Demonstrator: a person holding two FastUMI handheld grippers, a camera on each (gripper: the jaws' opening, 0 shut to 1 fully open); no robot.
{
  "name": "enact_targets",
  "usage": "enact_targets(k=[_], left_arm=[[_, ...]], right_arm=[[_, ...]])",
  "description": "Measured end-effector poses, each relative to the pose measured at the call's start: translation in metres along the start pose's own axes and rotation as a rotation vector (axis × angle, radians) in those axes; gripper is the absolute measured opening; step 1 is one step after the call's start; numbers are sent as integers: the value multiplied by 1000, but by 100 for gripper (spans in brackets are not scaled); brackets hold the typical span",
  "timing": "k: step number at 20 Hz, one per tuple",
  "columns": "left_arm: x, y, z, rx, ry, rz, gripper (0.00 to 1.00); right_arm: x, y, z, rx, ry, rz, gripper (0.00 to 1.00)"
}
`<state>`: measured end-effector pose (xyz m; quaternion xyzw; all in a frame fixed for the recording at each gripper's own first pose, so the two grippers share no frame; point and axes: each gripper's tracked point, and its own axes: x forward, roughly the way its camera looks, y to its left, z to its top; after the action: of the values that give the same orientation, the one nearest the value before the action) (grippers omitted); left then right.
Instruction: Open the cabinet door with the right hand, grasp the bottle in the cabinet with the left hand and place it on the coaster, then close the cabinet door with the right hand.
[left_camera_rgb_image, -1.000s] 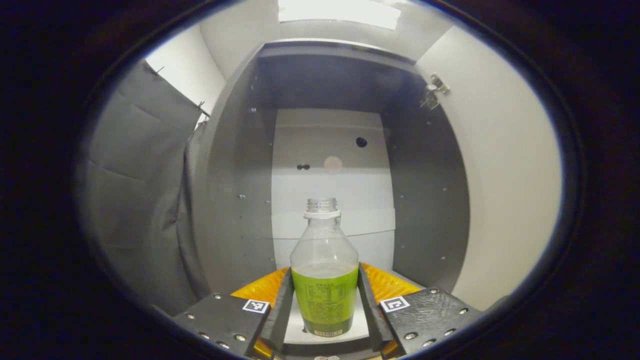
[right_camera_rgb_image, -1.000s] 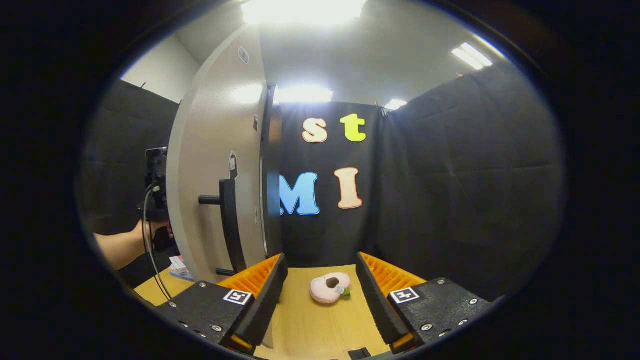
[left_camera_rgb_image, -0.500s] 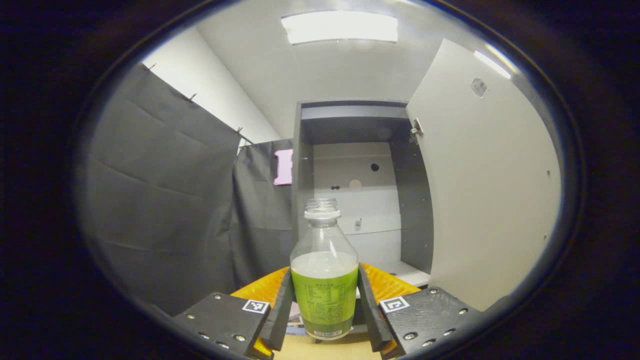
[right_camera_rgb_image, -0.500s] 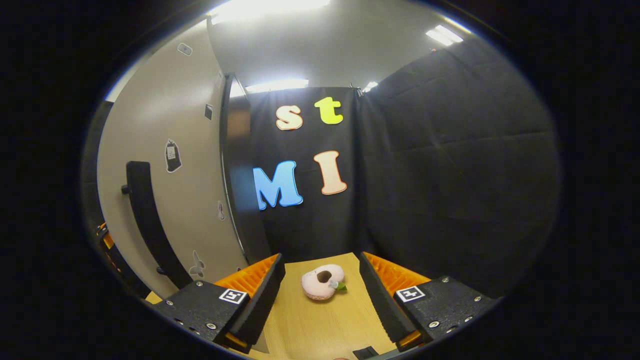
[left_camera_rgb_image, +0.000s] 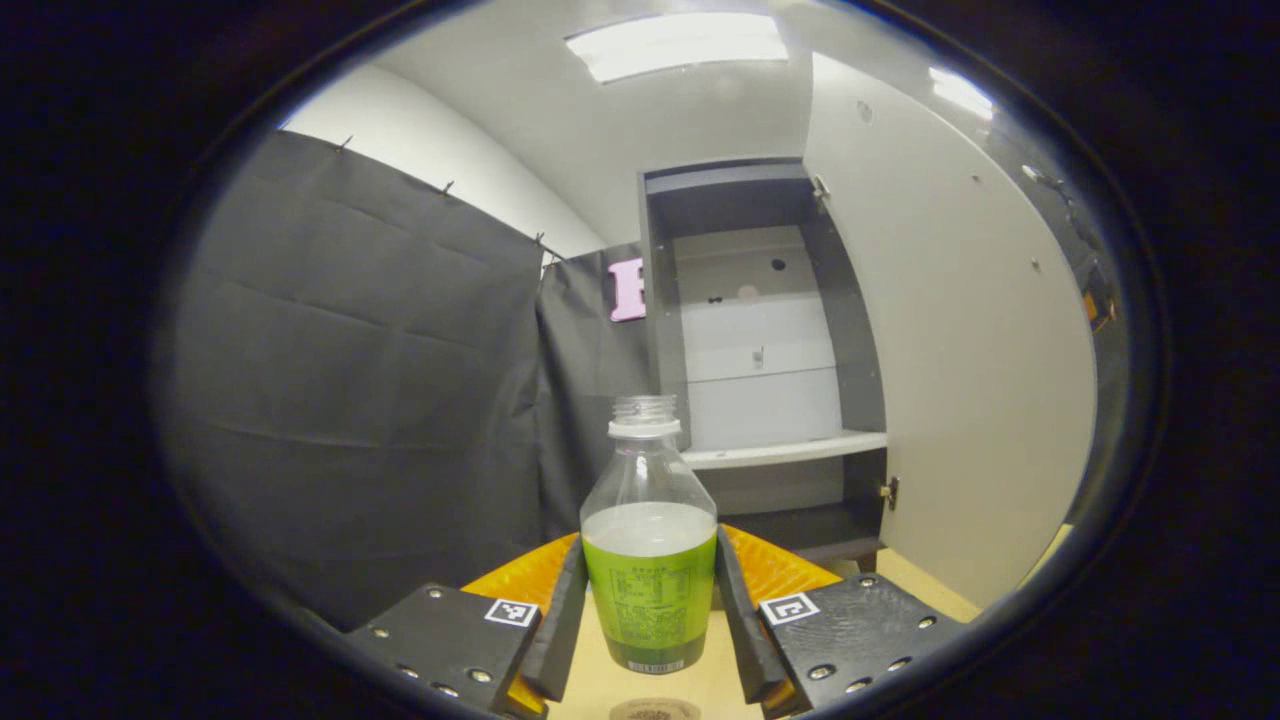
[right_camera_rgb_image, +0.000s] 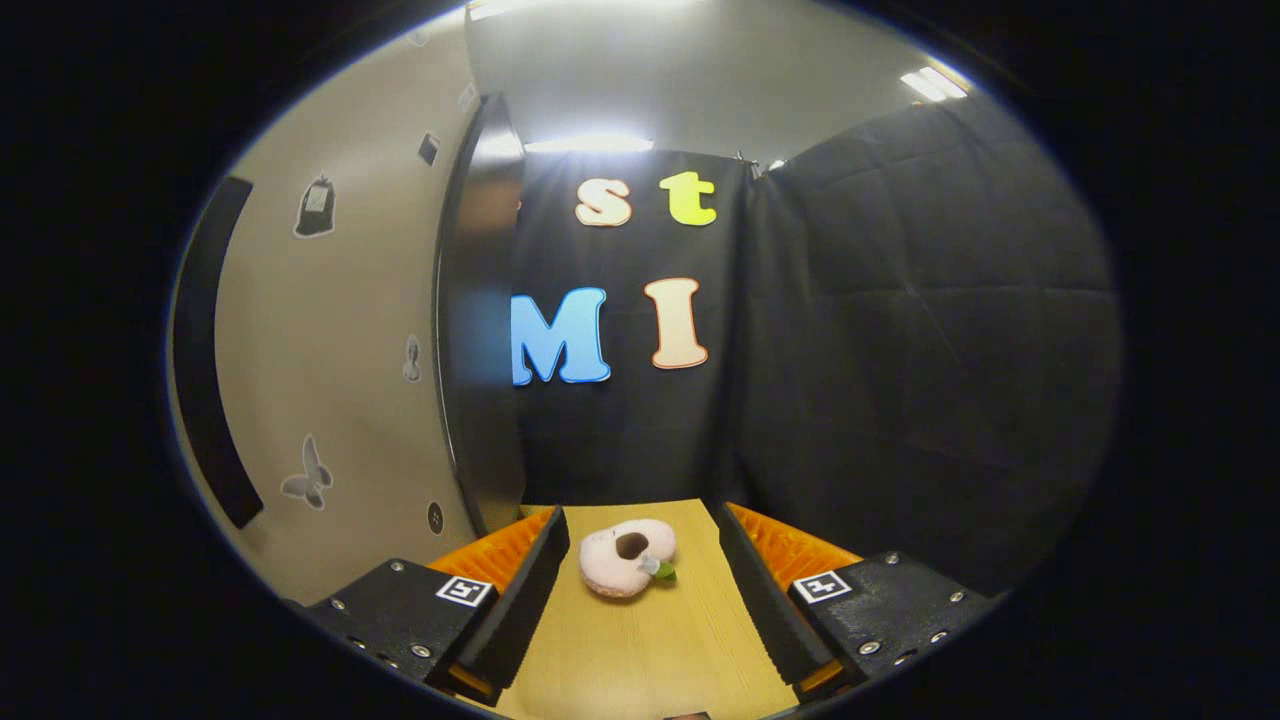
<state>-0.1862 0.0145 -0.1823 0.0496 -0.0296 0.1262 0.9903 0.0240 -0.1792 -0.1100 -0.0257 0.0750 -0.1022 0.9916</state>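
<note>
Gripping the bottle (left_camera_rgb_image: 649, 560) by its green-labelled lower half, the left tongs (left_camera_rgb_image: 650, 625) have both fingers pressed against its sides and hold it upright and uncapped above the worktop (left_camera_rgb_image: 600, 680). A second ago the bottle stood inside the cabinet (left_camera_rgb_image: 760, 330); now the cabinet sits well back, its white shelf (left_camera_rgb_image: 785, 450) bare and the cabinet door (left_camera_rgb_image: 950, 340) swung wide at the right. A round brown coaster (left_camera_rgb_image: 655, 711) peeks in at the bottom edge of the left gripper view, just below the bottle's base.

In the right gripper view, the right tongs (right_camera_rgb_image: 635, 600) are spread wide and hold nothing, with a pink plush toy (right_camera_rgb_image: 628, 556) lying on the wooden worktop (right_camera_rgb_image: 640, 650) between and beyond the fingers. The door's outer face (right_camera_rgb_image: 340, 350) has slid farther left since earlier, its dark handle (right_camera_rgb_image: 205, 350) now near the edge.
</note>
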Motion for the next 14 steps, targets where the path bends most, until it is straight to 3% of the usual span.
enact_targets(k=[5,14], left_arm=[[-8,-3,-83,48,45,4,65],[-15,7,-152,4,95,59,65]], right_arm=[[-17,7,-44,-110,66,18,93],[-26,36,-67,-180,100,91,95]])
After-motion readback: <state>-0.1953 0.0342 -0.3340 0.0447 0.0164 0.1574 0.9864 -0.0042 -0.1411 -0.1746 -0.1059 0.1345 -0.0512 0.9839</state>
